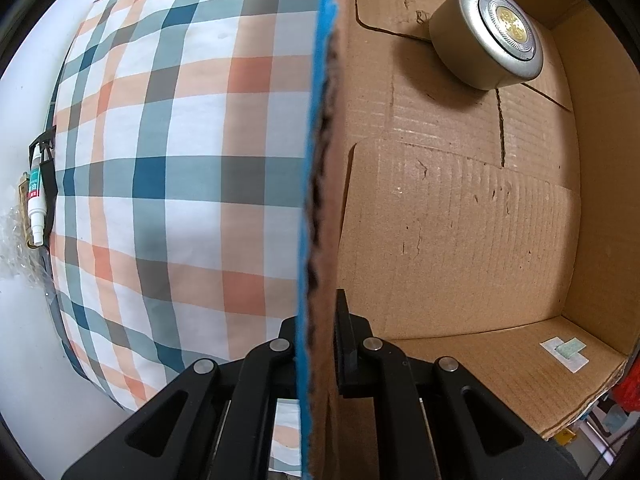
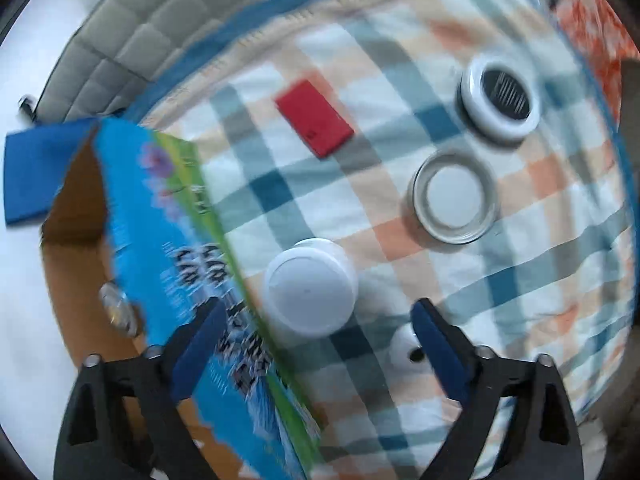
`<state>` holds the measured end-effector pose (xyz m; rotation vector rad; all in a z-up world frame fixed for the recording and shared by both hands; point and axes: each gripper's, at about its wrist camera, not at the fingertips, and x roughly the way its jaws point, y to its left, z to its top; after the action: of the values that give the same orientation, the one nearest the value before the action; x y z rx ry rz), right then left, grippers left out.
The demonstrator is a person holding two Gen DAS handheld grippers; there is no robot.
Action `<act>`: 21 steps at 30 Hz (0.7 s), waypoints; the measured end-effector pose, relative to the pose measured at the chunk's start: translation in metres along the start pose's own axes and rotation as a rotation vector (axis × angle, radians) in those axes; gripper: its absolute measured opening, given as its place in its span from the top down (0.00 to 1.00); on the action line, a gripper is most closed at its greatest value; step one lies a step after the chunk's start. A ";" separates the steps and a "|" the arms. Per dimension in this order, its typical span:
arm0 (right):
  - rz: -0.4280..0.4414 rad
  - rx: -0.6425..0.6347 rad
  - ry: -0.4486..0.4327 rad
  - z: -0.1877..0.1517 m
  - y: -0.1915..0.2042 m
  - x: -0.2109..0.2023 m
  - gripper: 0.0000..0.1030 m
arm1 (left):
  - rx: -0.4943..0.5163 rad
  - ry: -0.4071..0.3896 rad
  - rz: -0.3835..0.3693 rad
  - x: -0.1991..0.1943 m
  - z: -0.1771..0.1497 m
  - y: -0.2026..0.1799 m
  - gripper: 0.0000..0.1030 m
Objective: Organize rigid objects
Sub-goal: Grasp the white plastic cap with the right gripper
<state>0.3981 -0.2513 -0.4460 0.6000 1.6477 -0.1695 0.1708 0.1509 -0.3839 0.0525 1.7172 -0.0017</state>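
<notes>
Box print (image 2: 224, 312) smeared, perhaps lettering; small white object (image 2: 404, 350) half-hidden.

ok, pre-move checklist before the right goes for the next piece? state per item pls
1. Left gripper clamped on the box wall: ok.
2. Right gripper jaws open: ok.
3. White round puck between the right jaws: ok, roughly centred.
4. Box floor has room; only the silver puck light shows inside: ok.
5. Right jaws clear of the box wall: not ok, one finger overlaps it.
6. Right view sharp enough to aim: not ok, blurred.
</notes>
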 end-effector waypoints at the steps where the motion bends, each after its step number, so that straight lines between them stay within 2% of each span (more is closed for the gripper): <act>1: 0.013 0.026 0.011 0.003 -0.002 0.010 0.16 | 0.001 0.000 0.001 0.000 0.000 -0.001 0.95; 4: 0.068 0.080 0.043 0.006 -0.004 0.030 0.17 | -0.001 0.002 0.002 0.001 0.002 -0.002 0.95; 8: 0.082 0.092 0.049 0.013 0.004 0.044 0.17 | 0.002 0.007 0.003 0.002 0.003 -0.004 0.95; 10: 0.018 0.074 0.070 0.018 0.006 0.049 0.23 | 0.002 0.007 0.001 0.003 0.004 -0.004 0.95; 13: -0.026 0.031 0.113 0.018 0.011 0.058 0.24 | 0.002 0.008 0.001 0.004 0.003 -0.003 0.95; 17: -0.211 -0.070 0.087 0.019 0.021 0.054 0.30 | 0.003 0.006 -0.001 0.003 0.004 -0.001 0.95; 18: -0.216 -0.072 0.081 0.019 0.021 0.053 0.30 | 0.004 0.006 -0.001 0.003 0.004 -0.001 0.95; 21: -0.154 -0.037 0.101 0.022 0.012 0.058 0.30 | 0.003 0.008 -0.007 0.003 0.003 0.002 0.95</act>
<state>0.4205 -0.2343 -0.5031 0.4599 1.7922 -0.2231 0.1736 0.1525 -0.3872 0.0484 1.7250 -0.0094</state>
